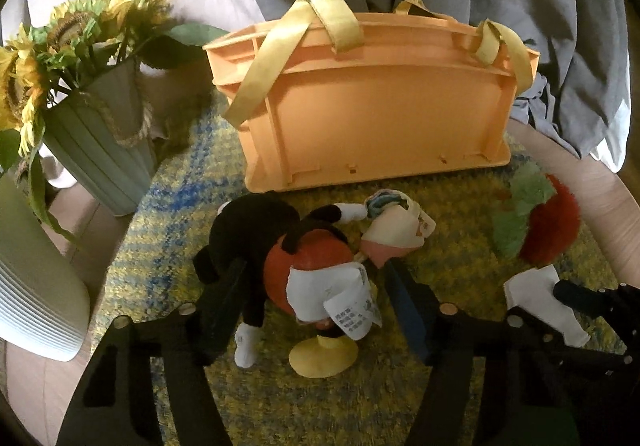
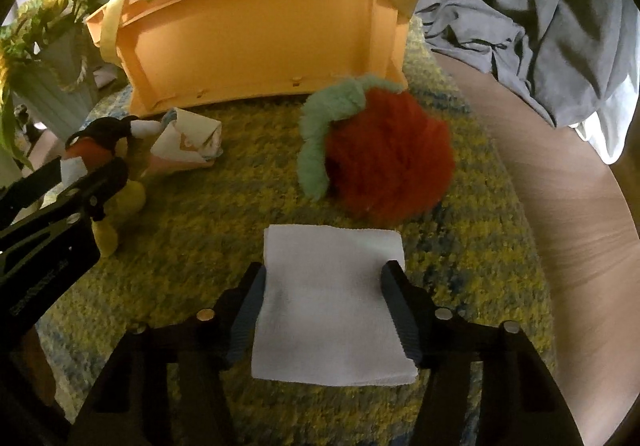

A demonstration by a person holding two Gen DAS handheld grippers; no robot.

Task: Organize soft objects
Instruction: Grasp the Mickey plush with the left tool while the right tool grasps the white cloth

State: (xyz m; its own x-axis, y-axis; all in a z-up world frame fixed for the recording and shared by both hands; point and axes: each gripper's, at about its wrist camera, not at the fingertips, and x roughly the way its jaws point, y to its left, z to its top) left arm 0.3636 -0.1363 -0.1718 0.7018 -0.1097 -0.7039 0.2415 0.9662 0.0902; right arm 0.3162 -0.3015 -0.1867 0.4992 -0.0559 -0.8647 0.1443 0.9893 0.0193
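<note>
My left hand-held gripper [image 1: 316, 286] is spread around the floppy plush mouse [image 1: 296, 266] — I'd pinch its stuffed belly; right hand-held gripper [image 2: 324, 290], spread, straddles the limp white cloth [image 2: 332, 306].

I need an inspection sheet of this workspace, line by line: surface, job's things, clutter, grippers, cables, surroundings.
Surface: yellow-blue shaggy rug on a wooden floor.
Job's things: black-and-red plush mouse toy; red fluffy plush apple with green leaf; folded white cloth; small folded cream-pink fabric bundle; orange plastic crate with yellow straps.
Clutter: nothing seen.
Grippers: left gripper open around the mouse toy; right gripper open, fingers either side of the cloth.
Cables: nothing seen.
Surroundings: sunflowers in a pale green ribbed vase; grey bedding.
</note>
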